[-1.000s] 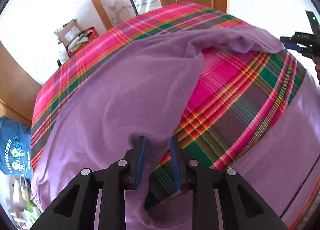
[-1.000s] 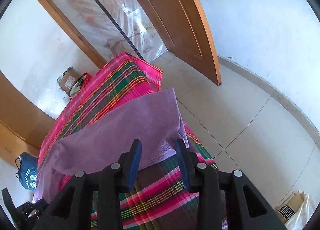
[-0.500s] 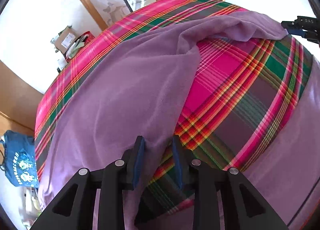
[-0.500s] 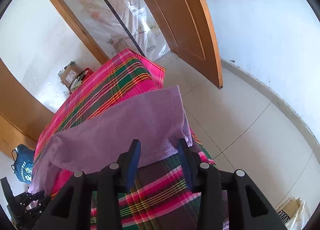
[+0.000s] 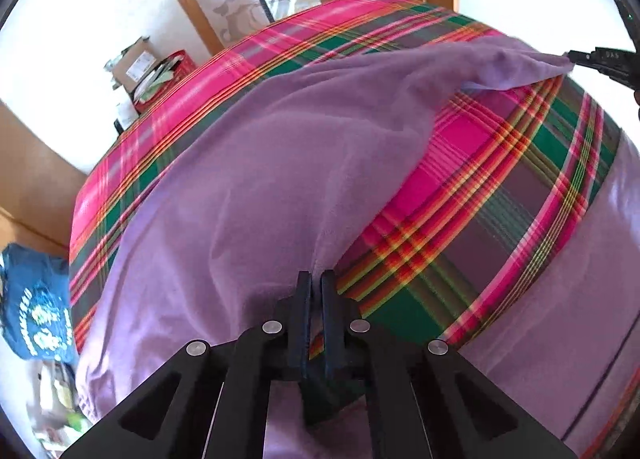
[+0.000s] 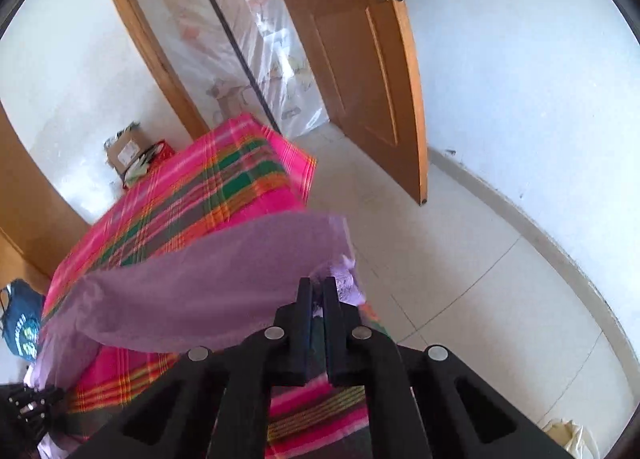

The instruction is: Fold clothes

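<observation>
A purple garment (image 5: pixel 288 163) lies spread over a bed with a pink, green and red plaid cover (image 5: pixel 500 195). My left gripper (image 5: pixel 316 283) is shut, pinching the garment's near edge where a fold runs into its fingertips. My right gripper (image 6: pixel 318 287) is shut on the garment's far corner (image 6: pixel 340 271), and the purple cloth (image 6: pixel 208 279) hangs lifted above the plaid cover (image 6: pixel 200 187). In the left wrist view the right gripper (image 5: pixel 576 58) shows at the right edge, holding that corner. The left gripper's body shows at the right wrist view's bottom left; its fingertips are hidden.
An open wooden door (image 6: pixel 360 71) and white tiled floor (image 6: pixel 460 259) lie beyond the bed's right side. A cardboard box (image 5: pixel 134 61) and clutter stand by the far wall. A blue bag (image 5: pixel 34 303) sits at the left. A pale bag (image 6: pixel 568 435) lies on the floor.
Both grippers have gone from open to shut on the purple garment's edge. The right-hand corner now hangs raised off the plaid cover.
</observation>
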`<state>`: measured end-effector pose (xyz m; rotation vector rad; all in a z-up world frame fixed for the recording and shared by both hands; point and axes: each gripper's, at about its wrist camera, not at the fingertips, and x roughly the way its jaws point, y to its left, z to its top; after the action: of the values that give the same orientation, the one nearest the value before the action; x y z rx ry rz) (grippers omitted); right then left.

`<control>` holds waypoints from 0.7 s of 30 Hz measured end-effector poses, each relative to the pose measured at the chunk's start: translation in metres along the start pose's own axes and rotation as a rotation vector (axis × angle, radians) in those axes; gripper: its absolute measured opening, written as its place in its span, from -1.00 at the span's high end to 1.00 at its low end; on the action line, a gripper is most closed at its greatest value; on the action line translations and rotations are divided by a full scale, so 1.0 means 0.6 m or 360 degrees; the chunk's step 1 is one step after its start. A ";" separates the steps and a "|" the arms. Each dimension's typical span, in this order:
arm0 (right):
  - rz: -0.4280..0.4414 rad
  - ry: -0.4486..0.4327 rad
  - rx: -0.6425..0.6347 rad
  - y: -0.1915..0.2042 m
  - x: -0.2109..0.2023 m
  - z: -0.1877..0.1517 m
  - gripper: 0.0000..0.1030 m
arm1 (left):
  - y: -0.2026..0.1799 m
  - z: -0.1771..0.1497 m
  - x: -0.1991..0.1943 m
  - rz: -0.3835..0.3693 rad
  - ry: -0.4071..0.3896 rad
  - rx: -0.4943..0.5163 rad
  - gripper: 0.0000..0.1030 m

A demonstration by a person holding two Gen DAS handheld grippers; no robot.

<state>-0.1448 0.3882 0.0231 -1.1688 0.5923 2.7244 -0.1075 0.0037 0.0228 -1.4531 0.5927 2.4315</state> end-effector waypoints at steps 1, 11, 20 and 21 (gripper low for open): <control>-0.0006 -0.0011 -0.0002 -0.002 -0.001 0.006 0.91 | 0.005 -0.004 -0.003 -0.0005 0.0000 -0.0008 0.91; -0.0086 0.0021 -0.0009 -0.020 0.013 0.018 0.90 | 0.015 -0.040 -0.002 -0.0069 0.0058 -0.0008 0.91; -0.0038 0.0052 0.0227 -0.061 0.034 0.036 0.83 | 0.019 -0.048 0.000 -0.0089 0.0078 -0.0009 0.91; -0.0007 0.0049 0.0203 -0.054 0.037 0.041 0.62 | 0.017 -0.048 0.002 -0.0089 0.0083 -0.0004 0.91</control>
<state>-0.1680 0.4267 0.0127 -1.1819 0.7539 2.6253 -0.0901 -0.0187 0.0121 -1.5177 0.5524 2.3594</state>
